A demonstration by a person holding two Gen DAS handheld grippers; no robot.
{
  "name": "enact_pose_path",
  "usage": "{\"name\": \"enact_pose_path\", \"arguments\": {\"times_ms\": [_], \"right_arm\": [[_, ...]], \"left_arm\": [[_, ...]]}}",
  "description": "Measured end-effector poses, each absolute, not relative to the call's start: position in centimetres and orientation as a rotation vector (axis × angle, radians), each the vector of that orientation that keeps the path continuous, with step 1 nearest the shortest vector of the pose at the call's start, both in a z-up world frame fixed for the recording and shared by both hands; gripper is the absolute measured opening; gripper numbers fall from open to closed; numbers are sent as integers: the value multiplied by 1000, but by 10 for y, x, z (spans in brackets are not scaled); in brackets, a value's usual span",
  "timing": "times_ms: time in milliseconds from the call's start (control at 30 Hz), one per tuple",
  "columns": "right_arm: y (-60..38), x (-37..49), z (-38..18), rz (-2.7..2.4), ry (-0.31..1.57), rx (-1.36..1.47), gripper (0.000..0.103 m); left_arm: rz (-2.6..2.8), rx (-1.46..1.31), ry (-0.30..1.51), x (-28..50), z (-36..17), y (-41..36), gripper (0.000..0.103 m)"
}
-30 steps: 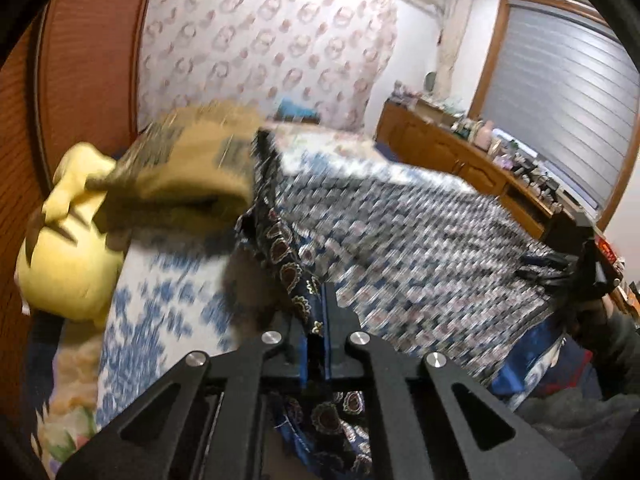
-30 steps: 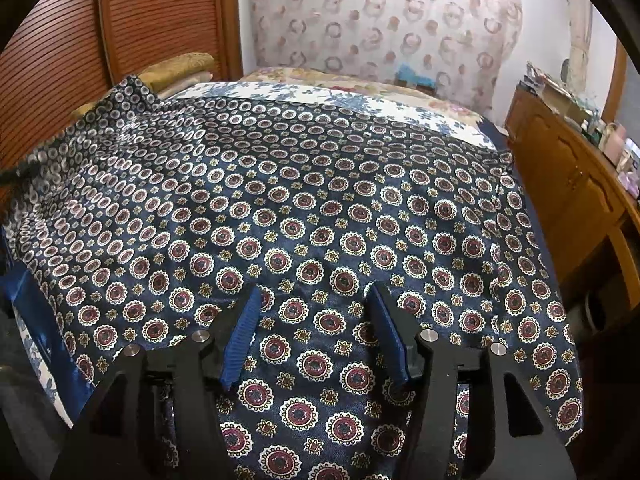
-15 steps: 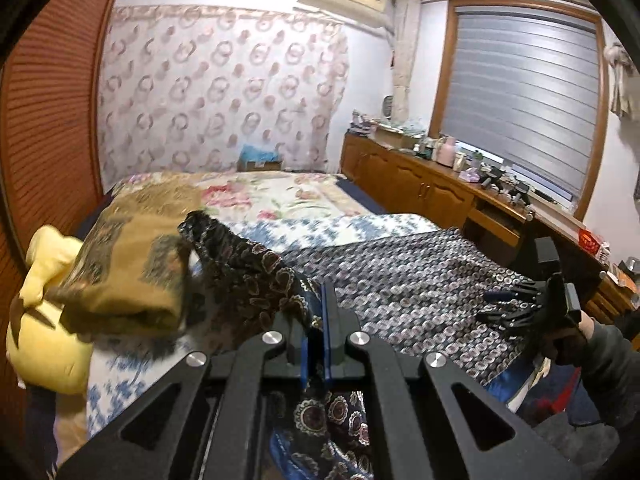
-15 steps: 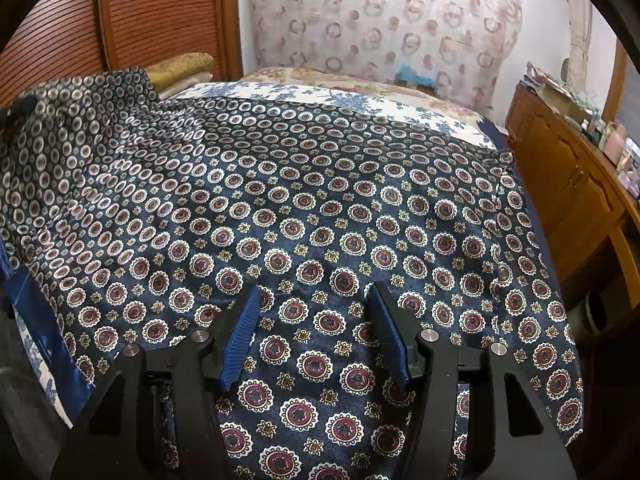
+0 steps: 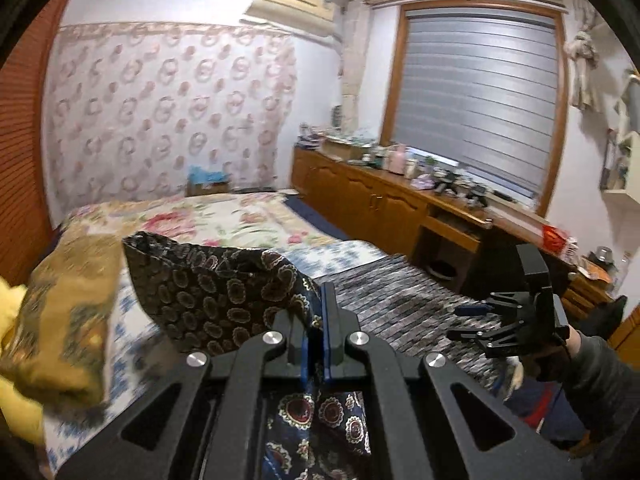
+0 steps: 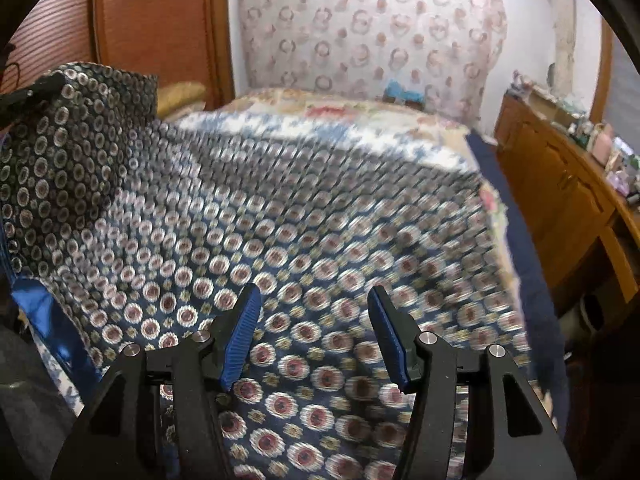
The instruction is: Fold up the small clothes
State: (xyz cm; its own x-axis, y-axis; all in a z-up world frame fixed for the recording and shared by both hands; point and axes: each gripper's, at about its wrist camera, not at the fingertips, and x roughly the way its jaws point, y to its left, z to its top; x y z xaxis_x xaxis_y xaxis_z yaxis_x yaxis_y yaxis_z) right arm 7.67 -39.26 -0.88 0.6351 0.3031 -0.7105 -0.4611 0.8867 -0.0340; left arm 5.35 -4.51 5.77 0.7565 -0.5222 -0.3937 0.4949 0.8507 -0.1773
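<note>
— Two grippers are in my views now. My left gripper (image 5: 316, 328) sits at the lower middle of the left wrist frame, and its fingers (image 5: 329, 320) are clenched on a corner of the patterned cloth (image 5: 208, 292).

— Where is the cloth itself?

— It is spread on the bed (image 6: 360, 120). In the right wrist frame it fills the middle and the lower part (image 6: 304, 240), dark blue with round medallions, partly blurred. The corner I hold is lifted off the bed; it stands up in the upper left of the right wrist frame, and its darker underside shows left of centre in the left wrist frame.

— And your right gripper?

— The right gripper (image 6: 314, 332) hovers above the cloth at the lower middle of its own frame. Its blue fingers (image 6: 240, 336) are spread apart and grasp nothing. I see it also at the right edge of the left wrist frame (image 5: 476, 322).

— Anything beside the cloth?

— One folded ochre blanket (image 5: 68, 312) lies at the left of the left wrist frame, and a wooden sideboard (image 5: 384, 204) stands along the right.
</note>
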Motion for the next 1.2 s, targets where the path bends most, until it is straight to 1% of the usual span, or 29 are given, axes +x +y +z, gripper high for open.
{"name": "enact_pose_path", "arguments": {"times_ms": [167, 300, 367, 400, 433, 500, 633, 733, 1200], "right_arm": [[-413, 75, 7, 383, 737, -201, 57], [-424, 74, 9, 359, 730, -171, 57], [-427, 73, 7, 353, 731, -161, 57], [-427, 73, 7, 351, 731, -158, 57], [-430, 74, 7, 350, 732, -155, 57], [-430, 75, 6, 353, 733, -148, 57], [-428, 75, 5, 370, 735, -130, 57], [-418, 77, 4, 392, 738, -128, 57], [-341, 119, -18, 544, 807, -184, 57]], "left_arm": [[-630, -11, 450, 66, 73, -86, 1], [-676, 3, 485, 78, 72, -114, 1], [-698, 13, 535, 85, 64, -123, 6], [-706, 24, 564, 88, 57, -128, 12], [-706, 29, 579, 90, 52, -130, 21], [-711, 30, 612, 92, 40, -133, 33], [-677, 49, 648, 85, 27, -130, 41], [-653, 49, 655, 81, 22, -124, 45], [-431, 0, 655, 77, -13, -58, 47]]}}
